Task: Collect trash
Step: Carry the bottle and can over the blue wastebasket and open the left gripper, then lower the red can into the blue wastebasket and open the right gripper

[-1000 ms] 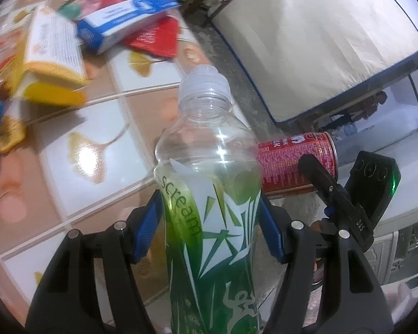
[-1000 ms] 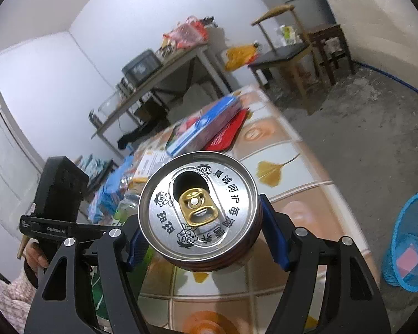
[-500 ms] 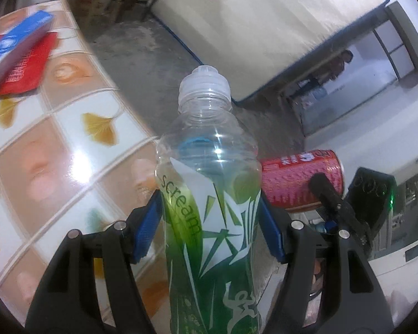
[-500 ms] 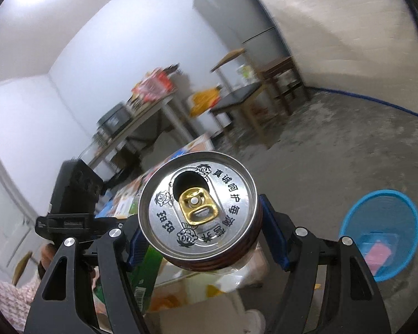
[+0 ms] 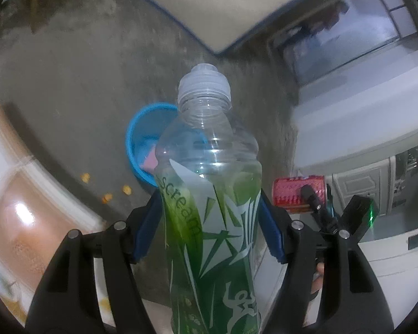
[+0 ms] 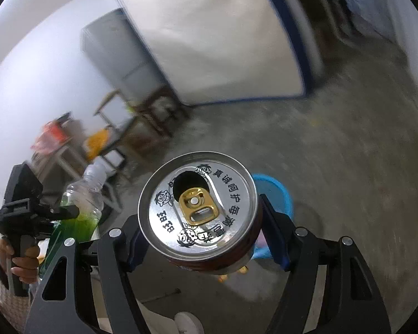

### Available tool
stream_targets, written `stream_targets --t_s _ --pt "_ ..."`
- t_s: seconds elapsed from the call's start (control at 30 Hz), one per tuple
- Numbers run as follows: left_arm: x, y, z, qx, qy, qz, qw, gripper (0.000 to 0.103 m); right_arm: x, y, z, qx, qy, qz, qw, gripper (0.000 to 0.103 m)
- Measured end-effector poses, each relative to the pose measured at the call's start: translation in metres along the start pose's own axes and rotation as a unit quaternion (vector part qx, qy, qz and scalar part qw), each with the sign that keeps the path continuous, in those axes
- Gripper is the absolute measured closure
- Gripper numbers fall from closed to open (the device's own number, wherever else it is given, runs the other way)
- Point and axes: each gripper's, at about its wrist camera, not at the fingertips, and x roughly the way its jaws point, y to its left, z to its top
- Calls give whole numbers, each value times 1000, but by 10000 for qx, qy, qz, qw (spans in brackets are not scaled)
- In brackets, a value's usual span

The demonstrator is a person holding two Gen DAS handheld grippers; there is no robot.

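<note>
The left tongs [image 5: 209, 231] are held well apart, at a good part of their spread, and are closed on a bottle [image 5: 209, 194]: the blue pads [image 5: 146, 232] are pressed against the green-labelled body on both sides. The bottle is clear, capped, and is carried with its cap pointing away from the camera, out over the concrete floor [image 5: 69, 83]. Behind its shoulder, on the floor, a blue basket [image 5: 142, 136] is seen, with something pink inside; part of it is hidden by the bottle. A few orange scraps [image 5: 107, 197] lie on the floor near the counter [image 5: 28, 208], whose tiled edge is seen at the lower left of the left view.

The right tongs [image 6: 199, 238] are likewise spread wide and are closed on a can [image 6: 197, 206], gripped by its red side between the blue pads [image 6: 274, 239]. The opened silver top with its gold tab is turned toward the camera. The blue basket [image 6: 276, 194] is seen just behind the can, mostly covered by it.

In the right view the left tongs [image 6: 69, 211] with the bottle [image 6: 83, 203] are seen at the left, held by a hand [image 6: 22, 258]. In the left view the can [image 5: 298, 193] is seen at the right, beside the bottle
</note>
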Motion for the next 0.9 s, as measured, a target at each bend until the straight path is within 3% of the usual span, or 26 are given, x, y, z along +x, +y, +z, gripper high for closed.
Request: stream_targets --t_s 0.2,0.27,0.3,0.33,0.4,0.53,0.67,0.9 --pt "88 -12 48 -344 626 399 9966 41 24 -33 -14 558 280 -87 9980 35" --pt "107 -15 61 -379 654 570 9955 36 27 -38 -19 622 331 -52 9975 35" --pt "116 -16 67 -393 629 693 9948 24 30 -38 -20 624 348 -69 9974 35" --pt "121 -17 74 -406 561 826 9942 19 31 -40 -22 624 365 -95 9973 35" --pt "123 -20 80 -504 326 985 9933 19 34 -42 -27 640 423 -103 9970 35" --pt "104 -15 80 -693 -4 809 9943 19 37 -48 -33 641 555 -127 9963 35" --pt "73 -21 73 -417 -252 832 9953 19 48 -46 -36 632 664 -130 9957 35" --pt "-16 -5 29 -192 -780 497 9955 19 80 -38 -32 500 867 -133 9949 35"
